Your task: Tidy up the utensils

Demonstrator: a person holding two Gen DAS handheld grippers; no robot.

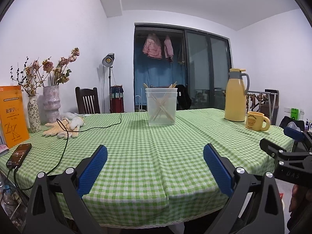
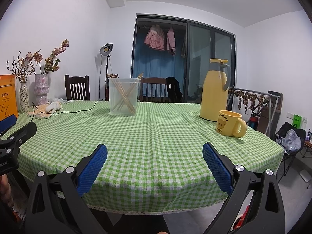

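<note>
A clear plastic container (image 1: 161,107) stands on the far middle of the table with several wooden chopsticks (image 1: 161,108) leaning crossed inside it. It also shows in the right wrist view (image 2: 124,97), with the chopsticks (image 2: 124,97) inside. My left gripper (image 1: 155,157) is open and empty above the table's near edge. My right gripper (image 2: 155,156) is open and empty, also above the near edge. The right gripper's fingers (image 1: 273,148) show at the right of the left wrist view. The left gripper's fingers (image 2: 19,132) show at the left of the right wrist view.
The table has a green checked cloth (image 1: 136,146). A yellow thermos (image 2: 215,89) and yellow mug (image 2: 230,123) stand at the right. Gloves (image 1: 64,128), two vases (image 1: 51,105), an orange book (image 1: 12,115), a phone (image 1: 18,155) and its cable (image 1: 64,150) lie at the left.
</note>
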